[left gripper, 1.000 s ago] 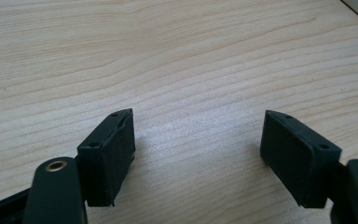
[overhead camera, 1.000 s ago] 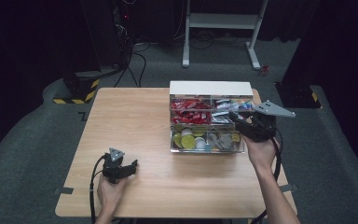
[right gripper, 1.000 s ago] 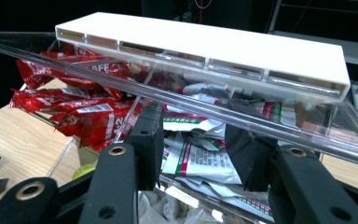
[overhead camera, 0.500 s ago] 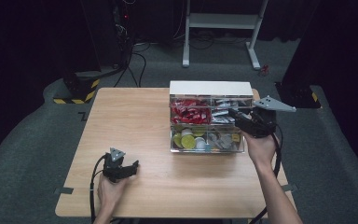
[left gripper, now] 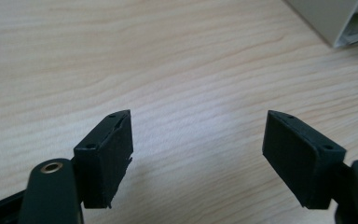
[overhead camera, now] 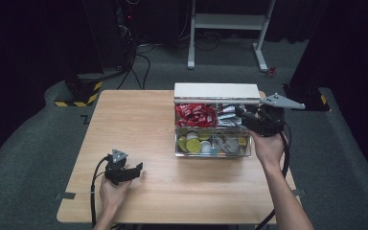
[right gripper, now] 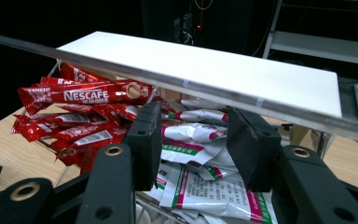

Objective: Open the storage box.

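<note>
The right gripper [right gripper: 193,140] has moved back toward the right edge of the clear box [overhead camera: 212,152], jaws half open above white sachets [right gripper: 205,186]. The left gripper [left gripper: 198,158] stays on the desk [overhead camera: 139,120], jaws wide.

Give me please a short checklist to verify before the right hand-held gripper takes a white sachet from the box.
1. Right hand-held gripper open: ok, its jaws stand apart with nothing between them.
2. Aimed at the white sachets: ok, they lie straight ahead between the jaws.
3. Apart from the red Nescafe sticks: cannot tell, the near jaw sits close beside them.
4. Lid out of the way: ok, it stands open behind the clear box.
5. Left hand-held gripper out of the way: ok, open over bare table, far from the box.
</note>
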The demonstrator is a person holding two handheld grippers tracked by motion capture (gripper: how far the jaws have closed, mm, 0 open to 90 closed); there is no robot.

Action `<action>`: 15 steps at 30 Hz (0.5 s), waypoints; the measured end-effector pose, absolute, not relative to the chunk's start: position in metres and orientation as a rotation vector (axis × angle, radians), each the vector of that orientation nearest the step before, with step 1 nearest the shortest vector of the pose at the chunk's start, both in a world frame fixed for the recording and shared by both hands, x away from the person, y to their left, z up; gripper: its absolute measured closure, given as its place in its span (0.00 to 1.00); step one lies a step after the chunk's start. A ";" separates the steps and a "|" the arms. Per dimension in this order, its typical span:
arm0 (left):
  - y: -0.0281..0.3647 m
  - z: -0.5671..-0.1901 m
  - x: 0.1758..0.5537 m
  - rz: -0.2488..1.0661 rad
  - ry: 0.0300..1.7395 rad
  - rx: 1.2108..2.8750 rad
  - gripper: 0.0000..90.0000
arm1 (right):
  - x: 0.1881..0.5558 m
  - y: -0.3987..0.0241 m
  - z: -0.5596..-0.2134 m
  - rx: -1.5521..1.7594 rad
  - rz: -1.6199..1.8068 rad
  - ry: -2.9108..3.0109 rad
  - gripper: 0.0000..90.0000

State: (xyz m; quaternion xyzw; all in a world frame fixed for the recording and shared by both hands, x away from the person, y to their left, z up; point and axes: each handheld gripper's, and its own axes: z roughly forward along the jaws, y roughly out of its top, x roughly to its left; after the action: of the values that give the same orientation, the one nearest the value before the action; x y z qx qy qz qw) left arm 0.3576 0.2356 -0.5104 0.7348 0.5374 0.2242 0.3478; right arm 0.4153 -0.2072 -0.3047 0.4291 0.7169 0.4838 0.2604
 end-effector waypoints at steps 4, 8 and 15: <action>0.233 -0.501 0.360 0.550 1.360 1.895 0.30 | 0.416 -0.206 -0.304 1.164 1.314 1.932 0.61; 0.229 -0.492 0.366 0.505 1.316 1.895 0.29 | 0.417 -0.206 -0.304 1.160 1.317 1.927 0.61; 0.223 -0.483 0.372 0.438 1.266 1.899 0.28 | 0.419 -0.206 -0.305 1.165 1.322 1.923 0.61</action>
State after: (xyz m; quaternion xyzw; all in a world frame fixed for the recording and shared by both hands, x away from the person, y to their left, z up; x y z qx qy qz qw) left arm 0.3716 0.2227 -0.4826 0.7498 0.4998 0.1728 0.3977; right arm 0.4187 -0.2063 -0.3049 0.4307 0.7113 0.4890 0.2635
